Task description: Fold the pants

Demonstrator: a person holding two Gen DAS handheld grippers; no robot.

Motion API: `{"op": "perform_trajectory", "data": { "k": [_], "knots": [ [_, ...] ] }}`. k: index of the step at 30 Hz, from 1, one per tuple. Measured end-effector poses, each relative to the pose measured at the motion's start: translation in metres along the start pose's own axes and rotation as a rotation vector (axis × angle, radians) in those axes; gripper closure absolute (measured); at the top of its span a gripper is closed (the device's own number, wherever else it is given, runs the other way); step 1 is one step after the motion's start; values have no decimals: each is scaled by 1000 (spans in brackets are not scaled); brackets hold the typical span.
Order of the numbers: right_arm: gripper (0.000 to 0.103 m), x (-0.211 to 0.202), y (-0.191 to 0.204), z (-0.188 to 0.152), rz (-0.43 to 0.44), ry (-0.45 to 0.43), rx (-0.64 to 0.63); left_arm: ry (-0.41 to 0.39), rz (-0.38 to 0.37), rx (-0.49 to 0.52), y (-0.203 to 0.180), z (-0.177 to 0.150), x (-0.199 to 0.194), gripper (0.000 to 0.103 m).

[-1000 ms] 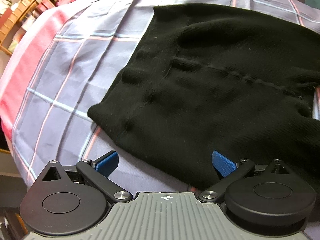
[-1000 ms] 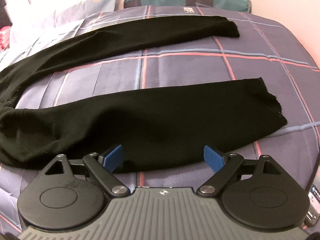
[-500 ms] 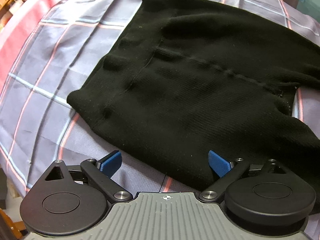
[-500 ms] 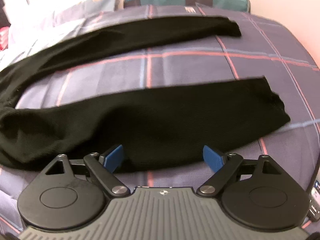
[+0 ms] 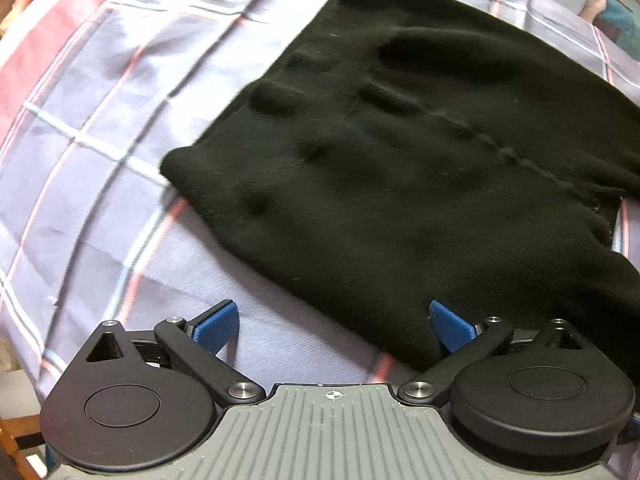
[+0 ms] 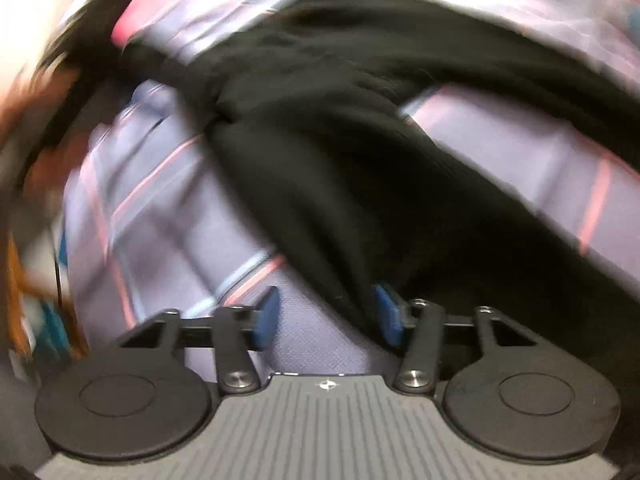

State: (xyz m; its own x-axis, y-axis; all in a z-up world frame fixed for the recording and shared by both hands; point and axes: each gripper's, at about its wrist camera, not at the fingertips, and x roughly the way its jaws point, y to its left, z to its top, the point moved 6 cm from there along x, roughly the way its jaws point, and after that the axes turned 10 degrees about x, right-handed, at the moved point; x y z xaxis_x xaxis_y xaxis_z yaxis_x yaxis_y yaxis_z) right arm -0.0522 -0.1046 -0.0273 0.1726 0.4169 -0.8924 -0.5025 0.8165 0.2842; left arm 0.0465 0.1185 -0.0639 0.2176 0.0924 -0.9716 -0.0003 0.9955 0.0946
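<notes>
Black knit pants (image 5: pixel 400 184) lie spread on a plaid bedsheet (image 5: pixel 100 152). The left wrist view shows the waist end. My left gripper (image 5: pixel 334 322) is open and empty, low over the near edge of the waist part, its right blue pad (image 5: pixel 450 326) at the cloth. The right wrist view is blurred by motion. It shows the crotch and both legs (image 6: pixel 320 152). My right gripper (image 6: pixel 326 318) has its jaws partly closed, with the near edge of a leg beside its right pad (image 6: pixel 386 316). I see no cloth held between the pads.
The bed's left edge (image 5: pixel 24 340) drops off near my left gripper, with wooden furniture (image 5: pixel 12 452) below. A pink stripe of the sheet (image 5: pixel 44 36) runs at the far left. A teal pillow (image 5: pixel 616 20) lies at the far right.
My right gripper has swung fast to the left, from the leg cuffs toward the crotch, and its jaws have narrowed. My left gripper has shifted slightly along the waist edge.
</notes>
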Motion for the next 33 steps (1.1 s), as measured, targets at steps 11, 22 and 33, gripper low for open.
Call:
{"op": "perform_trajectory", "data": {
  "k": [11, 22, 33],
  "knots": [
    [74, 43, 9, 189, 184, -238, -98, -120, -46, -10, 6, -22, -14, 0],
    [99, 166, 89, 263, 222, -198, -256, -168, -50, -5, 5, -31, -21, 0],
    [76, 158, 12, 294, 81, -248, -70, -161, -18, 35, -4, -27, -22, 0]
  ]
}}
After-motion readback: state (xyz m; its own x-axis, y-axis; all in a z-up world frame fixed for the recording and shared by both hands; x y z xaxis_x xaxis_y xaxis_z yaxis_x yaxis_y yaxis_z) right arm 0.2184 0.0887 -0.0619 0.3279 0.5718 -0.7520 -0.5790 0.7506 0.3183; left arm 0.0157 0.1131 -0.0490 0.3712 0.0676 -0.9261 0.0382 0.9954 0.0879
